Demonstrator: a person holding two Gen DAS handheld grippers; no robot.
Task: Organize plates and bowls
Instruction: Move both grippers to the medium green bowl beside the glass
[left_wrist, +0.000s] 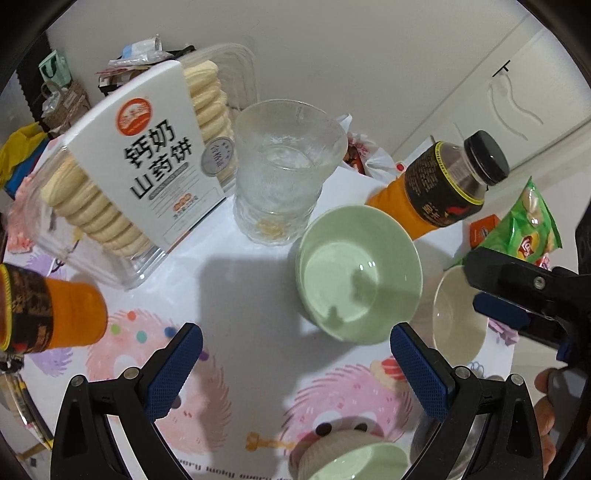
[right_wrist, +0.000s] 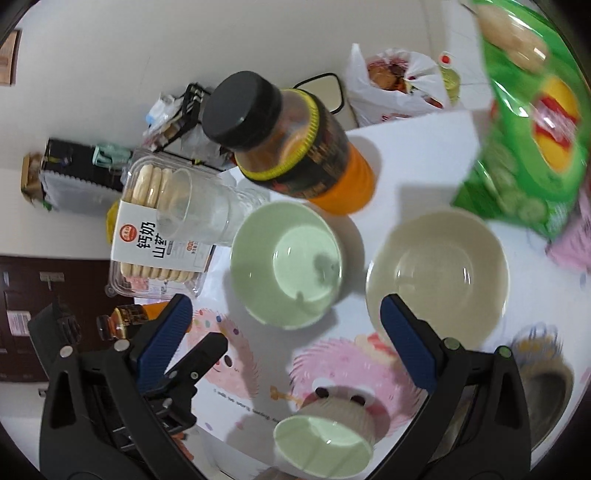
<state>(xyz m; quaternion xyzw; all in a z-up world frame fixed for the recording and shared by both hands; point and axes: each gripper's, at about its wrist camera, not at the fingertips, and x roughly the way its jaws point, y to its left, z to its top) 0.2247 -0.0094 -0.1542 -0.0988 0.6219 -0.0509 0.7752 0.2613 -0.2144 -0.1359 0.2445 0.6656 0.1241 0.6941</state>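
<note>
The green bowl (left_wrist: 358, 275) sits upright mid-table, empty, the cream bowl (right_wrist: 437, 273) just beside it. Both look like glazed ceramic: stiff, slick, breakable, best pinched across the rim wall. A ribbed cup (right_wrist: 327, 439) stands nearer. Left gripper (left_wrist: 295, 369) and right gripper (right_wrist: 286, 332) hover spread wide, holding nothing. A glass (left_wrist: 284, 170) and bottle (right_wrist: 284, 144) crowd behind.

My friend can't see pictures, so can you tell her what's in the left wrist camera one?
The open left tongs hover over a cartoon tablecloth, aimed at an empty green bowl. A cream bowl sits to its right under the right tongs. Behind stand a glass cup, a biscuit box and an orange drink bottle.
</note>
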